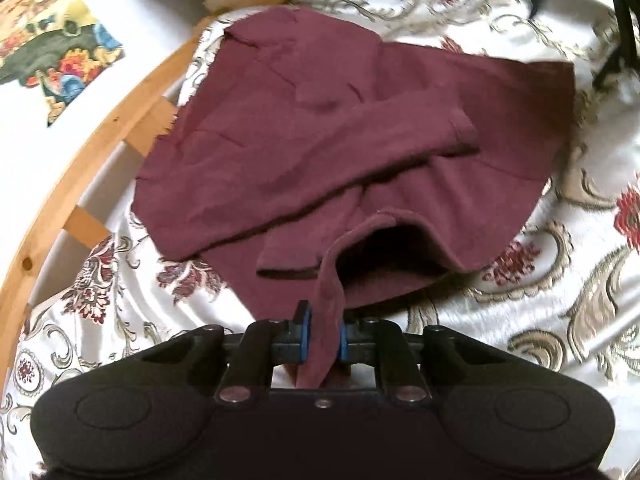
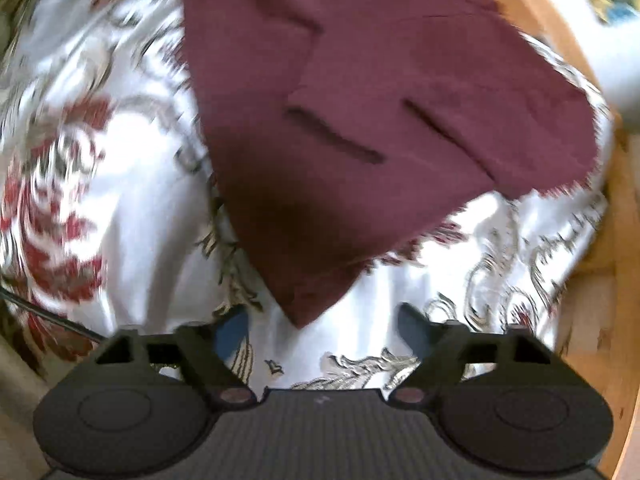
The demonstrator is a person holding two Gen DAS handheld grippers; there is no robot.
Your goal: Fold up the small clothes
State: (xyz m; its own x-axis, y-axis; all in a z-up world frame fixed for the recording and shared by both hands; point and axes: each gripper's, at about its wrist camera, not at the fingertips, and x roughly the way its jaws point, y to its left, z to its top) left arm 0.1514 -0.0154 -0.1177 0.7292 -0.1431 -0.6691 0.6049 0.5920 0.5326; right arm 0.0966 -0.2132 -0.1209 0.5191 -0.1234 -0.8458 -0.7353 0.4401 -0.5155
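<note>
A small maroon long-sleeved top lies on a white floral bedspread, with one sleeve folded across its body. My left gripper is shut on the top's near neckline edge, lifting it so the opening gapes. In the right wrist view the same top lies flat, one corner pointing at the gripper. My right gripper is open and empty, its fingers either side of that corner, just short of it.
A curved wooden bed frame runs along the left of the left wrist view and the right of the right wrist view. A patterned rug lies beyond it. A dark stand is at the far right.
</note>
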